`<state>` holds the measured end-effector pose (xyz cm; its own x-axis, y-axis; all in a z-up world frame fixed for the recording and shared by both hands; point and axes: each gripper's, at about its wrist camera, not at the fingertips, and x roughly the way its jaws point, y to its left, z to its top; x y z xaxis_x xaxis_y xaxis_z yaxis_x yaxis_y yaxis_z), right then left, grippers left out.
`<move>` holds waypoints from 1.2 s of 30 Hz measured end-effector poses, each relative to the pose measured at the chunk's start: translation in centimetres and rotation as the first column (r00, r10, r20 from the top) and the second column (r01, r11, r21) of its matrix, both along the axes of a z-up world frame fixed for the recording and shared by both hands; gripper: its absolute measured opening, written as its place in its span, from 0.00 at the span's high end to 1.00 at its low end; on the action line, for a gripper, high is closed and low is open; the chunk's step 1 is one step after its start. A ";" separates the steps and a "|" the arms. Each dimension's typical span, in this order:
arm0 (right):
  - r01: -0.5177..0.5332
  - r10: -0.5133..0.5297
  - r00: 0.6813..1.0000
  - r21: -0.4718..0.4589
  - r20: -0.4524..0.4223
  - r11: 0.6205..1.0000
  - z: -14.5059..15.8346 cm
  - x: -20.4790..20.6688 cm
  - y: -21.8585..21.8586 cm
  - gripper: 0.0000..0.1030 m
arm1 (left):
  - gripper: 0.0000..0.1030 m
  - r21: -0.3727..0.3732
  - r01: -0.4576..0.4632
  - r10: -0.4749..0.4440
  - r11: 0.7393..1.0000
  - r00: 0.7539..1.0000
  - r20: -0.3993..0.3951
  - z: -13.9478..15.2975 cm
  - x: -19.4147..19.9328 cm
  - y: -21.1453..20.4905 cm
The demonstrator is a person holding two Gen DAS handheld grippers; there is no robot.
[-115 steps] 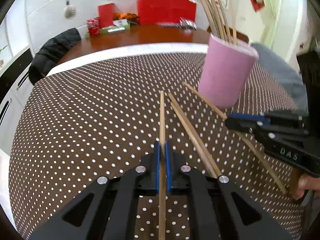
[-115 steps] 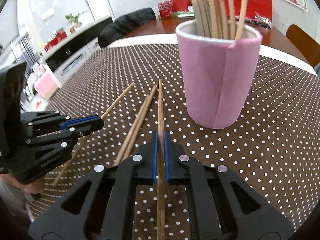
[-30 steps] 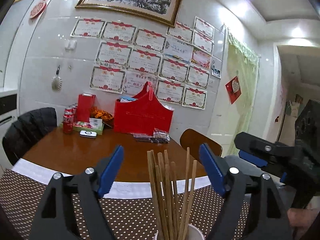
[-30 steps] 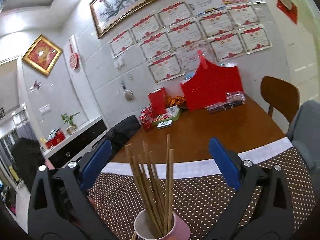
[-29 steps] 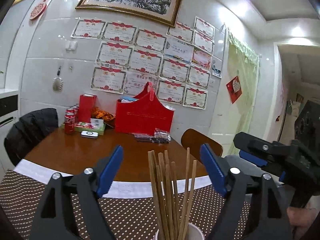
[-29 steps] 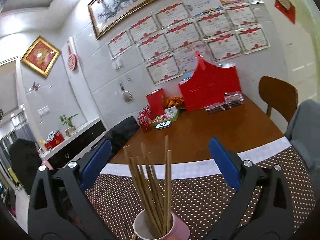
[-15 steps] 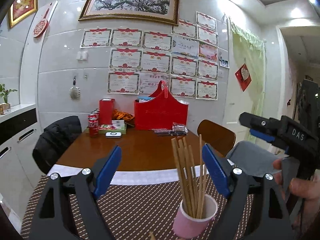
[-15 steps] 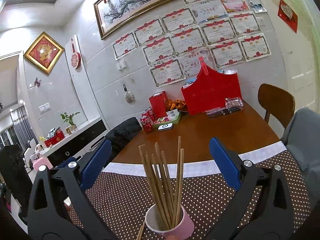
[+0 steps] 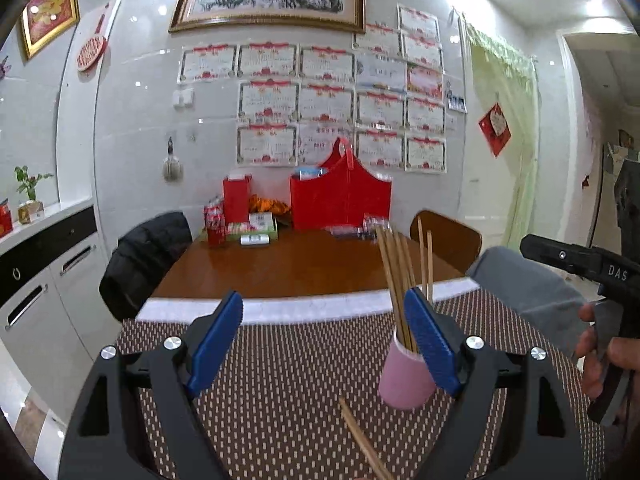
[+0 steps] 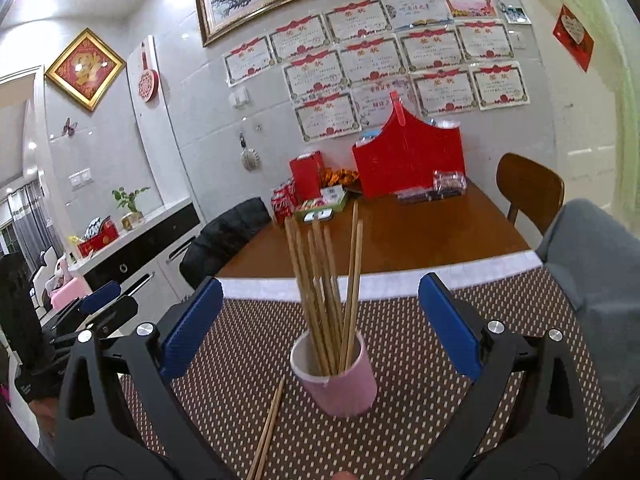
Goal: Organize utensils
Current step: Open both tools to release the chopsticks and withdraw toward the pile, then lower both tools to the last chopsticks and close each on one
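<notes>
A pink cup [image 10: 336, 380] stands on the dotted brown tablecloth and holds several wooden chopsticks [image 10: 324, 288] upright. It also shows in the left wrist view [image 9: 402, 380], partly behind my right finger. Loose chopsticks lie on the cloth near the cup [image 10: 268, 428] [image 9: 362, 440]. My left gripper [image 9: 324, 344] is open and empty, raised above the table to the cup's left. My right gripper [image 10: 320, 328] is open and empty, raised with the cup between its fingers in view. The right gripper shows at the left view's right edge [image 9: 580, 260].
The dotted tablecloth [image 10: 400, 360] covers the near table. Beyond it a wooden table [image 10: 400, 232] carries a red bag [image 10: 408, 160], cans and boxes. A black jacket hangs on a chair [image 9: 148, 252] at left; a wooden chair [image 10: 528, 188] and grey cloth [image 10: 592, 264] stand at right.
Both grippers, shut on chopsticks on the cloth 3.8 s ago, are now open and empty. Over the last second both pulled back and the cup sits lower and farther in view.
</notes>
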<state>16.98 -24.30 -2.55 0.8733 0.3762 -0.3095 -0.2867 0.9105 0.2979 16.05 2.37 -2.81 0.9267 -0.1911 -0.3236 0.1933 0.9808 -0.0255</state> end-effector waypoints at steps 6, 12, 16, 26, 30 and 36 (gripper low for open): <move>-0.040 0.045 0.995 0.053 -0.090 0.998 -4.7 0.1 0.6 0.06 | 0.21 0.097 0.026 -0.012 0.995 0.989 -0.146 -5.6 -0.2 -1.6; -0.081 0.092 0.978 0.064 -0.185 0.995 -8.6 0.8 0.8 0.06 | 0.21 0.131 0.072 -0.028 0.989 0.951 -0.307 -11.3 0.3 -2.7; -0.075 0.079 0.978 0.030 -0.192 0.997 -9.3 0.6 0.8 0.06 | 0.21 0.182 0.103 -0.023 0.978 0.918 -0.397 -13.8 0.3 -3.4; -0.102 0.100 0.972 0.002 -0.212 0.995 -9.9 0.9 1.9 0.06 | 0.21 0.241 0.128 0.006 0.962 0.873 -0.488 -17.5 0.8 -4.6; -0.115 0.109 0.969 -0.015 -0.223 0.993 -10.2 1.0 2.4 0.06 | 0.20 0.235 0.123 0.005 0.964 0.877 -0.480 -17.8 0.8 -4.7; -0.146 0.130 0.959 -0.048 -0.252 0.988 -10.9 1.2 3.6 0.06 | 0.19 0.271 0.111 0.037 0.956 0.872 -0.488 -18.1 1.2 -4.3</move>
